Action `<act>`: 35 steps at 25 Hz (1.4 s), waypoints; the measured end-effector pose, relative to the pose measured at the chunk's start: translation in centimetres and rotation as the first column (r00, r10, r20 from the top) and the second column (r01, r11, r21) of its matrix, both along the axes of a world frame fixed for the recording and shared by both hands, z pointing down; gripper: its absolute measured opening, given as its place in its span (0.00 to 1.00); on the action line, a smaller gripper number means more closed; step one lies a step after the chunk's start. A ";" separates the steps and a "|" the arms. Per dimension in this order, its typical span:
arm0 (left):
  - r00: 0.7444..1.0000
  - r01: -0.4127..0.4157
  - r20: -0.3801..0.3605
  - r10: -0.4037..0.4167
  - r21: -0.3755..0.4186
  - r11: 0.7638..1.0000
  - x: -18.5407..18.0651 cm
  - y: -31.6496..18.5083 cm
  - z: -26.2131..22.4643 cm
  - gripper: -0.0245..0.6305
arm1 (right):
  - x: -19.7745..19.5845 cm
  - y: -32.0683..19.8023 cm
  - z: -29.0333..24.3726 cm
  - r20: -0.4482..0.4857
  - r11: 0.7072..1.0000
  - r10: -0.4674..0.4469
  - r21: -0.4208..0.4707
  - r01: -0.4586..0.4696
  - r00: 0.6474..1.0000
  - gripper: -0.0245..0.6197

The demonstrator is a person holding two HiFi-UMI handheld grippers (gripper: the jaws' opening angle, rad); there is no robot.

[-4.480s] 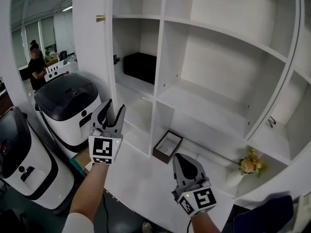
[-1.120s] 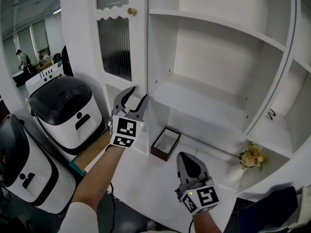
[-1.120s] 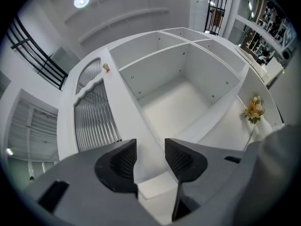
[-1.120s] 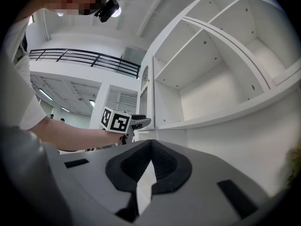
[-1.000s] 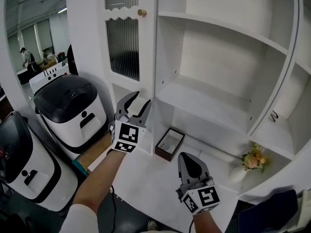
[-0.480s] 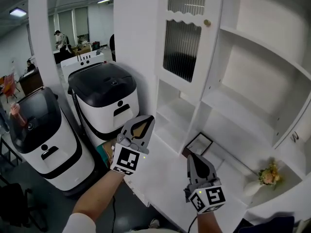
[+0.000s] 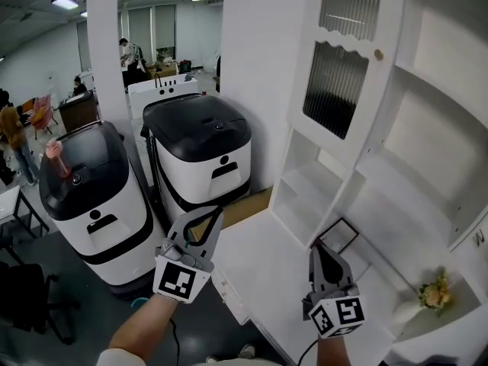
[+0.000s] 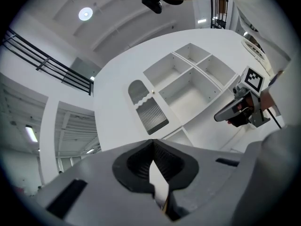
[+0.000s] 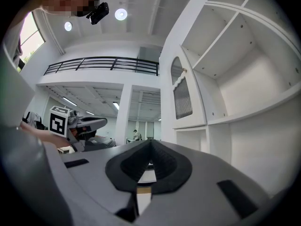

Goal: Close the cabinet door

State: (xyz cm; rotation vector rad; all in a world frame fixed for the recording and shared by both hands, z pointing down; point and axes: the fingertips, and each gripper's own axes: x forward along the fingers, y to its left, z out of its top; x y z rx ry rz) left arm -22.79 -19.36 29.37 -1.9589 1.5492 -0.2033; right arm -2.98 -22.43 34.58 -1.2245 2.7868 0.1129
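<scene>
The white cabinet door (image 7: 345, 73) with ribbed glass and a small brass knob (image 7: 378, 54) lies flat against the cabinet front at the upper right of the head view. My left gripper (image 7: 216, 212) hangs low and well left of it, shut with nothing between its jaws, over the edge of the white ledge (image 7: 259, 261). My right gripper (image 7: 317, 247) is shut and empty above the ledge, below the door. The left gripper view shows the door (image 8: 148, 111) far off beyond its closed jaws (image 8: 153, 142). In the right gripper view the door (image 9: 181, 98) stands ahead of the right gripper (image 9: 150, 144).
Two white machines with black lids (image 7: 200, 149) (image 7: 82, 198) stand on the floor at left. A white pillar (image 7: 103, 52) rises behind them, with people further back (image 7: 131, 52). A small dark-framed box (image 7: 340, 235) and a flower vase (image 7: 436, 292) sit on the lower shelves.
My left gripper has drawn away from the door's lower edge to the left and its jaws have closed. The right gripper has pulled back a little. The view has swung left.
</scene>
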 end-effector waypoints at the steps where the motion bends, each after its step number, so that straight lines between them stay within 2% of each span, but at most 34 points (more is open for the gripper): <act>1: 1.000 0.015 -0.006 -0.015 0.005 1.000 -0.8 0.8 0.2 0.05 | 0.0 0.1 0.1 -0.003 1.000 0.001 0.000 -0.001 1.000 0.03; 7: 0.994 0.106 0.016 -0.105 -0.038 0.994 -4.2 5.2 2.6 0.04 | 0.0 1.0 1.3 -0.035 1.000 0.019 -0.015 -0.019 0.999 0.04; 8: 0.993 0.116 0.000 -0.116 -0.048 0.992 -4.6 5.9 3.0 0.04 | 0.2 1.1 1.5 -0.040 1.000 0.025 -0.018 -0.026 0.999 0.04; 10: 0.986 0.125 -0.100 -0.132 -0.065 0.990 -5.4 7.3 3.4 0.04 | 0.9 1.2 2.1 -0.044 0.998 0.046 -0.028 -0.048 0.998 0.03; 12: 0.981 0.140 -0.122 -0.150 -0.086 0.986 -6.0 8.5 3.8 0.04 | 1.8 1.5 2.6 -0.040 0.996 0.074 -0.046 -0.076 0.996 0.03; 15: 0.963 0.170 -0.198 -0.185 -0.089 0.981 -6.8 10.3 4.0 0.04 | 2.9 2.0 3.1 -0.044 0.993 0.105 -0.059 -0.107 0.994 0.04; 19: 0.959 0.196 -0.189 -0.211 -0.093 0.976 -7.6 11.9 4.4 0.04 | 3.8 2.3 3.3 -0.054 0.989 0.132 -0.063 -0.135 0.990 0.04; 35: 0.963 0.173 -0.195 -0.187 -0.090 0.981 -6.8 11.5 4.4 0.04 | 4.3 2.7 2.0 -0.011 0.988 0.149 -0.037 -0.150 0.989 0.03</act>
